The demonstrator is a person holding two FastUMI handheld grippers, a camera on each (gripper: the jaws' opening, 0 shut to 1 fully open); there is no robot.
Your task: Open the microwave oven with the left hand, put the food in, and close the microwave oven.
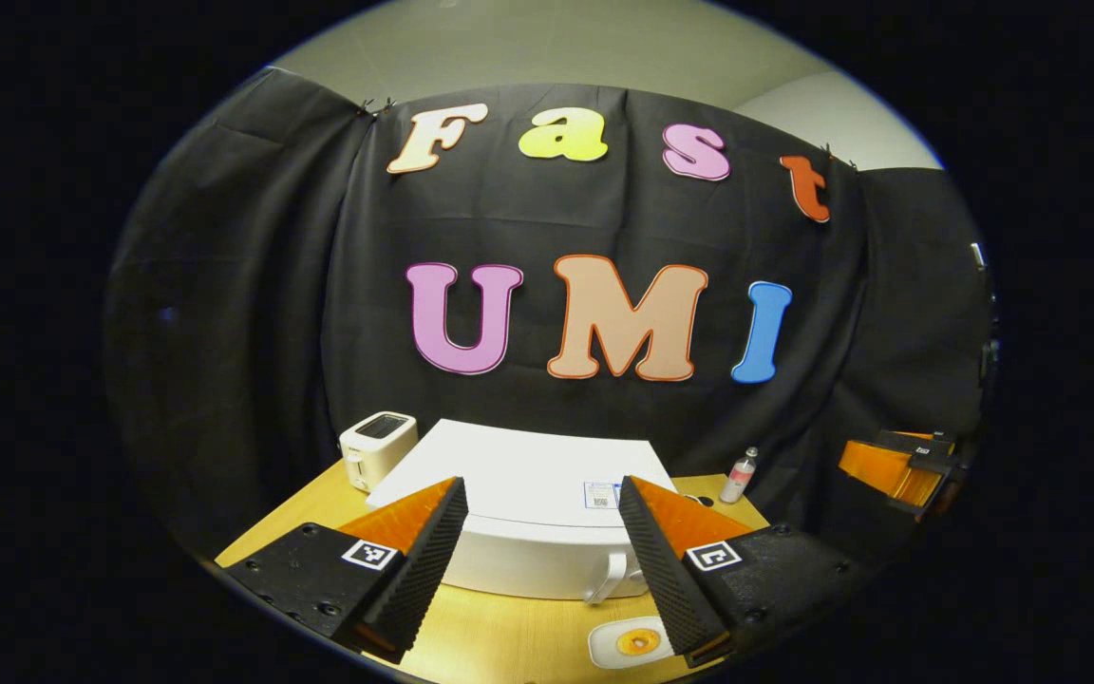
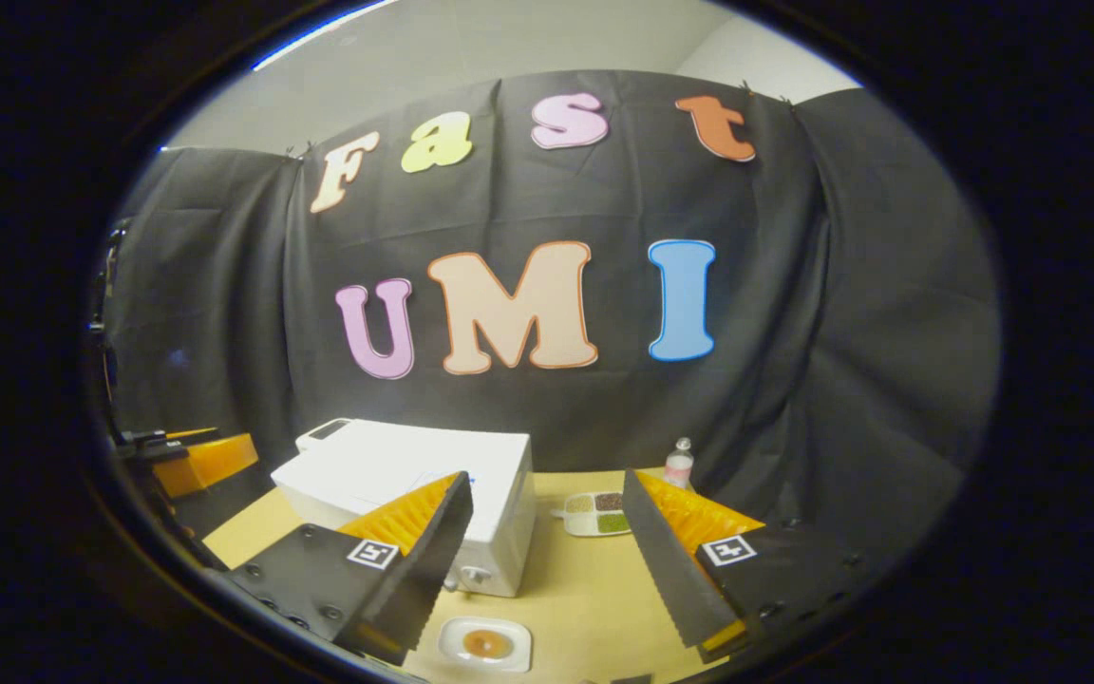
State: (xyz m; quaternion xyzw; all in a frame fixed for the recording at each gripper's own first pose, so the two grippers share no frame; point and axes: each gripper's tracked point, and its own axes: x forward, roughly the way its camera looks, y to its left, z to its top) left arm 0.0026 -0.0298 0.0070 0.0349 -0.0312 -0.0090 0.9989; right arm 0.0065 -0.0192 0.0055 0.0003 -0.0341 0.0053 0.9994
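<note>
1. Left gripper [image 1: 542, 560]: fingers spread wide, nothing btwn them, touching nothing. It hovers above the front edge of the microwave [image 1: 528, 513], lined up w/ the door; the door handle [image 1: 612, 578] sits just inside its right finger.
2. Right gripper [image 2: 547, 570]: also wide open, empty, no contact. It hangs to the right of the microwave [image 2: 414, 484], over bare table.
3. Microwave: white box, door shut, standing on a light wood table [image 1: 499, 636]. In the right gripper view its knobs [image 2: 471, 576] show low on the front right corner.
4. Food: a small white dish w/ a round orange-brown item [image 1: 637, 642], on the table just in front of the microwave, nearer its handle side. Same dish in the right gripper view [image 2: 485, 644], in front of the microwave's right corner, below the right gripper's open fingers.
5. Other stuff vs the microwave: white toaster [image 1: 378, 446] behind its left rear corner; small bottle [image 1: 739, 475] behind to the right; divided tray w/ compartments of grains/greens [image 2: 596, 513] to the right, near the bottle [image 2: 679, 463].
6. Room: black cloth wall behind the table, pale wall/ceiling above it.
7. Pose: both grippers face the back wall, roughly level, tilted slightly down at the table. Each shows at the far side edge of the other's view (right one [image 1: 898, 465], left one [image 2: 188, 458]), well apart across the microwave.
</note>
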